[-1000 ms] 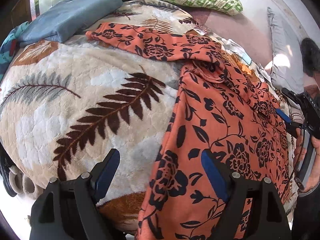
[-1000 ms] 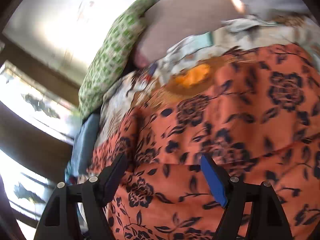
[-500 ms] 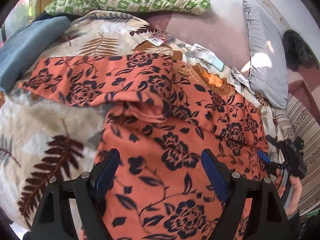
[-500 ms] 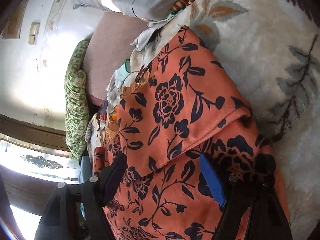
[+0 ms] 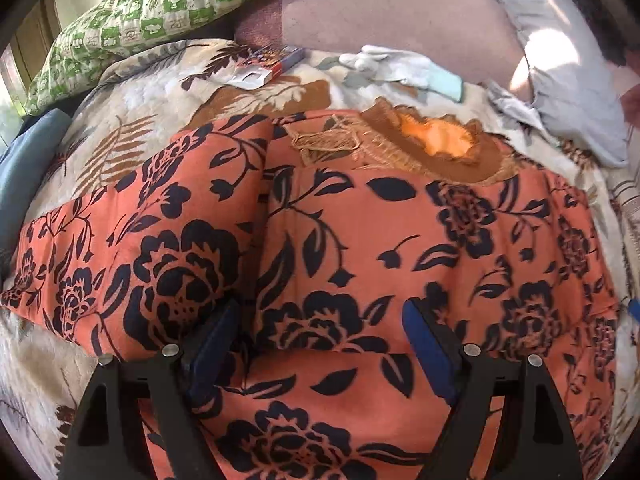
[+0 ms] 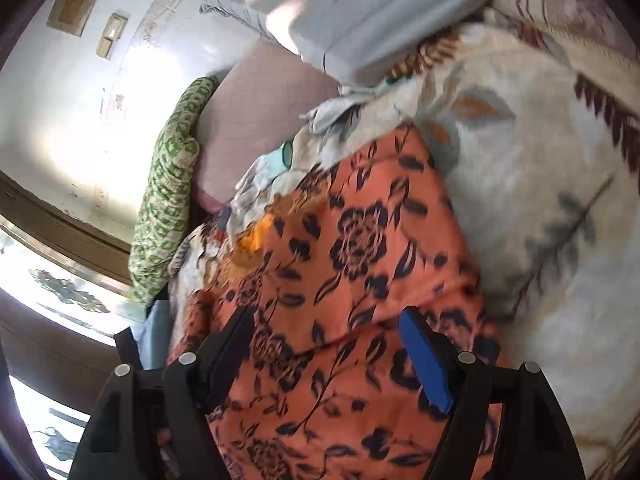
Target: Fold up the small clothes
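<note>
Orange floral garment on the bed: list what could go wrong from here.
1. Both the left gripper and the right gripper are open over the garment, so a close may pinch extra layers.
2. The blanket underneath is plush and could get caught too.
3. The sleeve sticks out sideways and may bunch.

A home bedroom was indicated: a bed was covered by a plush leaf-patterned blanket (image 5: 132, 92), with a green checked pillow (image 5: 160, 4) and a grey pillow (image 6: 360, 12) laid against a painted wall (image 6: 80, 92), beside a sunlit window (image 6: 48, 280).
</note>
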`<action>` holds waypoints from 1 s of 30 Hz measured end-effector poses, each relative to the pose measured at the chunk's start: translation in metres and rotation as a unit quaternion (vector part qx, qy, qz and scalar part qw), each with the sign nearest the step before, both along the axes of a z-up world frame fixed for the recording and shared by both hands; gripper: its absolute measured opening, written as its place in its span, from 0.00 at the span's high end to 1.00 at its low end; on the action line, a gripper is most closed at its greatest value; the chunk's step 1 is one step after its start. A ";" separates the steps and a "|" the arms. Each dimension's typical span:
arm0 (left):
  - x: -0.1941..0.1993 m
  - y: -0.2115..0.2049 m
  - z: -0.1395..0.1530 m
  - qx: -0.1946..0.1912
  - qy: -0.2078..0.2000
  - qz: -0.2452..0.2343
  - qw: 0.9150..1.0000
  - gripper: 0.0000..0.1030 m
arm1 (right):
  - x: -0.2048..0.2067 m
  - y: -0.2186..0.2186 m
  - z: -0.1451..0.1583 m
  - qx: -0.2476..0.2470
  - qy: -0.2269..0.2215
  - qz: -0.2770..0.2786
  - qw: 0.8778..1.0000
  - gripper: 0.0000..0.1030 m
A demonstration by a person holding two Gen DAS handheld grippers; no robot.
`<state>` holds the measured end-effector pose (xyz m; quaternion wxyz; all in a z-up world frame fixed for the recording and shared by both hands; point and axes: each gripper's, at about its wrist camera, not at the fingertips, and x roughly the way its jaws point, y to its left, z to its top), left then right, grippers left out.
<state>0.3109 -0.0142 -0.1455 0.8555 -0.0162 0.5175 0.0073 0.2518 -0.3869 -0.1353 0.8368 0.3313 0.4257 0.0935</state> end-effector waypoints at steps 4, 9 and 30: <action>-0.002 0.000 0.001 0.010 -0.007 -0.008 1.000 0.19 | 0.053 -0.022 0.001 -0.145 0.031 -0.055 0.987 0.24; -0.003 -0.002 0.003 -0.002 -0.017 -0.016 1.000 0.19 | 0.108 -0.024 -0.026 -0.150 0.069 0.001 0.986 0.24; -0.007 -0.006 -0.015 0.023 -0.059 -0.044 0.997 0.10 | 0.091 -0.008 0.000 -0.217 0.075 -0.026 0.973 0.15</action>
